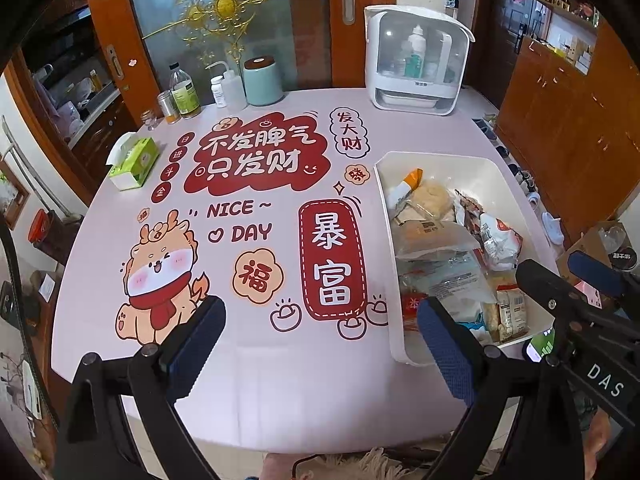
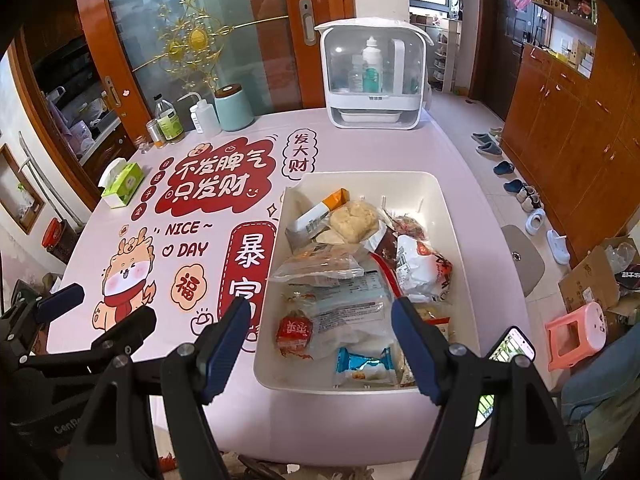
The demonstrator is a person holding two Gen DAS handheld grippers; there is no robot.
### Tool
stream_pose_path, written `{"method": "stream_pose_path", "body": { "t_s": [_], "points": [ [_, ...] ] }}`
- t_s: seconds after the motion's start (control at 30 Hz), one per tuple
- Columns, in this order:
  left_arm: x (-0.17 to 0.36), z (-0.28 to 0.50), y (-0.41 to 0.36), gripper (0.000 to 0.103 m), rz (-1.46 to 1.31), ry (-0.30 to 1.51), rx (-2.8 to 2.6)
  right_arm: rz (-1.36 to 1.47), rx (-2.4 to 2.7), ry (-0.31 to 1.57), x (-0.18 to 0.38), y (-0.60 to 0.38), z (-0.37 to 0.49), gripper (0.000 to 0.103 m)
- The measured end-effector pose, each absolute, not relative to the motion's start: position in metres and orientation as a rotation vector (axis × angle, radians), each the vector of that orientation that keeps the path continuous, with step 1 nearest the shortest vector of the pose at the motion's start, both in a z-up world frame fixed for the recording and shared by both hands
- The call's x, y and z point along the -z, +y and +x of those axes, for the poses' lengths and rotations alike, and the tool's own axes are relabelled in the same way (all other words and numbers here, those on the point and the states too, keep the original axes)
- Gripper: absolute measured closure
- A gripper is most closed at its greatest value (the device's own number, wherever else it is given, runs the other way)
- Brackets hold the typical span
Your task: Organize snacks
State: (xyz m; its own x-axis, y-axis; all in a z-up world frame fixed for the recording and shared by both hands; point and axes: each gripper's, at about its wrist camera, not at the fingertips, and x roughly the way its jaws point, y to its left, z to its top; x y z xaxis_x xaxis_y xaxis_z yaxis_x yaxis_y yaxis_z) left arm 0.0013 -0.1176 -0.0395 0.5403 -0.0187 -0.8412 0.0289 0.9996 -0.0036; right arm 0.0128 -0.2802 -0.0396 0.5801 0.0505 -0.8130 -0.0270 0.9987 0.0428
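I am seeing mixed snack packets (image 2: 348, 272) lying heaped inside a white rectangular bin (image 2: 460, 216) sitting at the table's near right.

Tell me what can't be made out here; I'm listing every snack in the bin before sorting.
- Lower snack layers in the white bin: both views, covered by the clear packets on top.
- Bin's near corner: left wrist view, hidden behind the left gripper; the right gripper also overlaps it in the right wrist view.
- Print on most wrappers: too small and blurred.
- Table's near edge: cut off by both frames.
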Motion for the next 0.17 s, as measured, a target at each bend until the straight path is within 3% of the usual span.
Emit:
{"method": "stream_pose_path", "body": {
  "t_s": [0.17],
  "points": [
    [0.0381,0.0007,-0.1156,0.007,0.012,1.002,0.029,0.026,-0.047,0.950,0.0379,-0.2809,0.0107,0.029]
  ]
}}
